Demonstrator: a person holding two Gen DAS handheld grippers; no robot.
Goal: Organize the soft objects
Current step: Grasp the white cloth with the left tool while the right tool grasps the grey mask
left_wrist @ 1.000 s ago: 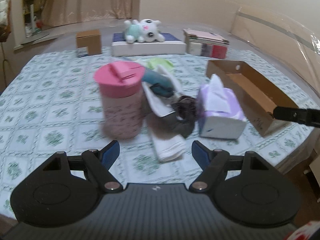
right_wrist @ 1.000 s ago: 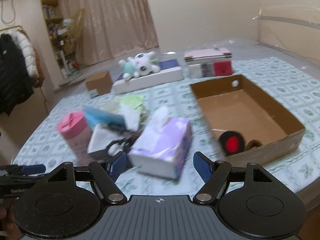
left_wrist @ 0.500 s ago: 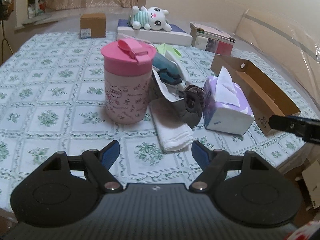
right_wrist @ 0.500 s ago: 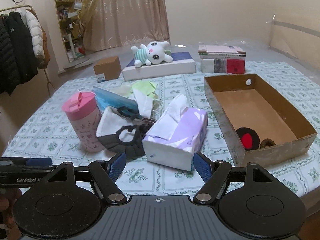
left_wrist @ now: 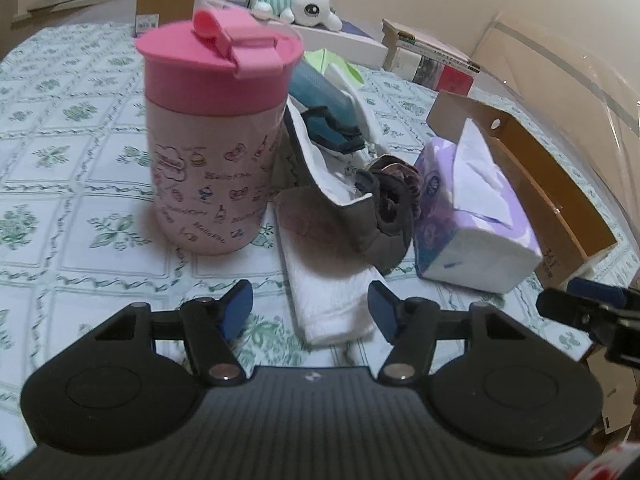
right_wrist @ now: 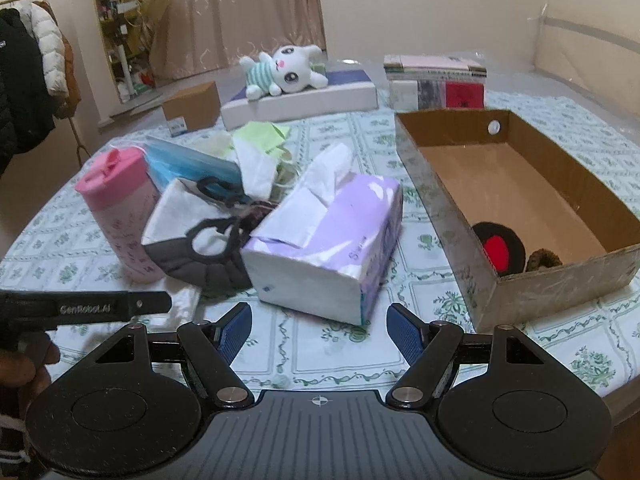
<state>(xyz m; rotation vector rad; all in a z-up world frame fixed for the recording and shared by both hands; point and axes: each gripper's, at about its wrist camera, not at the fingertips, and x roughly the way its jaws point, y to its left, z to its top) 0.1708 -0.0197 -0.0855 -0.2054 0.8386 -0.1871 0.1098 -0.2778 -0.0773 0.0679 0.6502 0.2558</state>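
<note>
A pile of soft things lies mid-table: a white folded cloth (left_wrist: 332,292), a grey and white mask (left_wrist: 376,236) (right_wrist: 200,256), a dark scrunchie (left_wrist: 396,188), blue masks (right_wrist: 192,164) and green and white cloths (right_wrist: 260,136). A purple tissue pack (left_wrist: 472,216) (right_wrist: 332,240) lies beside them. The open cardboard box (right_wrist: 516,184) holds a black and red round item (right_wrist: 500,248) and a brown scrunchie (right_wrist: 542,260). My left gripper (left_wrist: 310,310) is open, just short of the white cloth. My right gripper (right_wrist: 318,334) is open, just before the tissue pack.
A pink lidded cup (left_wrist: 216,136) (right_wrist: 120,216) stands left of the pile. A plush rabbit (right_wrist: 284,70) lies on a white flat box (right_wrist: 304,100) at the back, with a small brown box (right_wrist: 192,108) and stacked books (right_wrist: 436,80) beside it.
Both grippers have moved forward and lower toward the pile; the cup, cloth and tissue pack look larger. Both stay open.
</note>
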